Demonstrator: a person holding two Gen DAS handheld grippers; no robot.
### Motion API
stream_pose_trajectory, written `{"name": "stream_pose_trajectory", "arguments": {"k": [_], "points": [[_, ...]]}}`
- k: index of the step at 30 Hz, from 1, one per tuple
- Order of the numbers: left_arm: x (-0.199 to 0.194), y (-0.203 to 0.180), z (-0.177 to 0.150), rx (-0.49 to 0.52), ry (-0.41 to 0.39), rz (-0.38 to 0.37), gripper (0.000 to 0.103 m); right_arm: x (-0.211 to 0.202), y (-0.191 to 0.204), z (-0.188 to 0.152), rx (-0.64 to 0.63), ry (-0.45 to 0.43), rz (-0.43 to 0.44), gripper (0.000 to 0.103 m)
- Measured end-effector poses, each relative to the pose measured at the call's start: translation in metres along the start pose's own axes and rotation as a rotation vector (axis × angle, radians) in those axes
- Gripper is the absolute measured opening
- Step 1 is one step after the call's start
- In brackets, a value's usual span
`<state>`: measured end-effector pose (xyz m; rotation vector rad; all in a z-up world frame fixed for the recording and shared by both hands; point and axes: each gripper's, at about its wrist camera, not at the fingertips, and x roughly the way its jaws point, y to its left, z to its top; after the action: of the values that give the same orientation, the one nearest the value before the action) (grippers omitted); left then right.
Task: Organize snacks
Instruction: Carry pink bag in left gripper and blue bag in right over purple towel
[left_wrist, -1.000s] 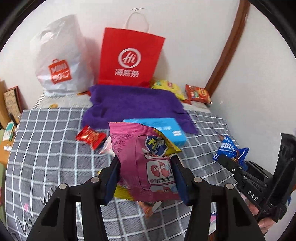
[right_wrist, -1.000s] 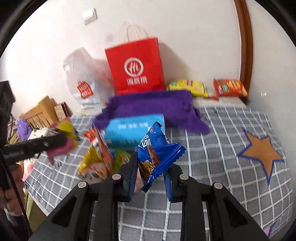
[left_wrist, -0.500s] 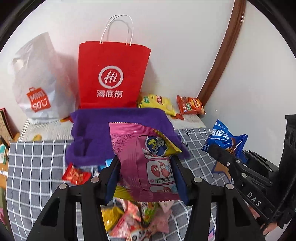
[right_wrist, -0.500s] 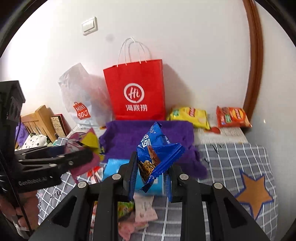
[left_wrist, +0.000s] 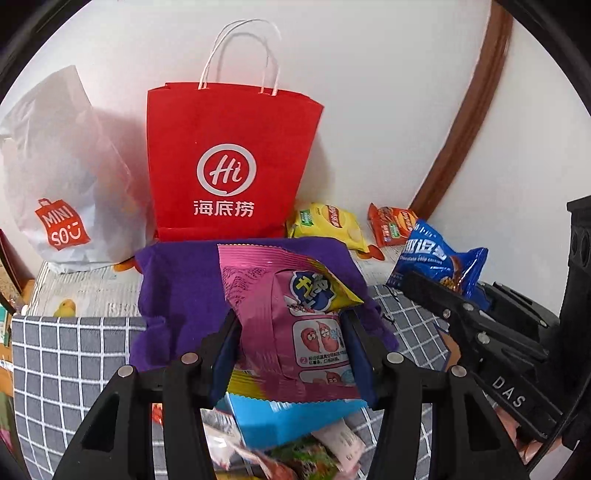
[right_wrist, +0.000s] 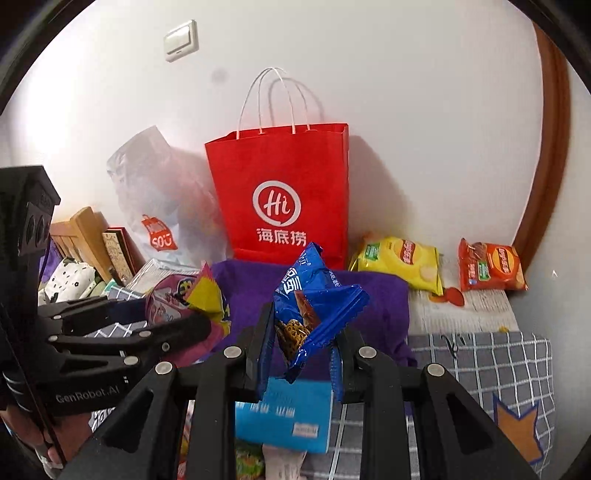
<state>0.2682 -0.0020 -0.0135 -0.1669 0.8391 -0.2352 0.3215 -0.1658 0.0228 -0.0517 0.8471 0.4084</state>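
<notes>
My left gripper is shut on a pink snack packet, held in the air above the purple cloth. The blue cookie packet is pinched in my right gripper, also off the table. Each gripper shows in the other's view: the right one with its blue cookie packet at the right, the left one with the pink snack packet at the left. Both face a red paper bag standing open-topped against the wall.
A white plastic bag stands left of the red one. Yellow and orange chip bags lie by the wall at right. A light blue box and several loose snacks sit below on the grey checked cloth.
Both grippers have carried their packets forward and a little up, toward the red paper bag and purple cloth. The bag looms larger; the blue box has slid under the fingers.
</notes>
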Motion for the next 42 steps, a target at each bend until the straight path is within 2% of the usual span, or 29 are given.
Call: {"name": "stream_pose_trajectory", "arguments": {"k": [13,19,31,37,42], "points": [[0.052,0.049,0.030,-0.031,0.038,0.068,0.052,0.078,-0.013,0.038,0.000,0.025,0.021,0.026],[0.092,0.074,0.034,-0.056,0.097,0.056,0.052,0.126,-0.038,0.024,0.044,0.129,0.036,0.026],[0.157,0.114,0.021,-0.118,0.218,0.075,0.052,0.193,-0.074,-0.004,0.071,0.259,0.017,0.026],[0.172,0.123,0.018,-0.131,0.245,0.079,0.052,0.221,-0.079,-0.020,0.069,0.335,-0.003,0.026],[0.174,0.119,0.018,-0.111,0.219,0.090,0.053,0.229,-0.080,-0.027,0.067,0.351,-0.007,0.027]]}}
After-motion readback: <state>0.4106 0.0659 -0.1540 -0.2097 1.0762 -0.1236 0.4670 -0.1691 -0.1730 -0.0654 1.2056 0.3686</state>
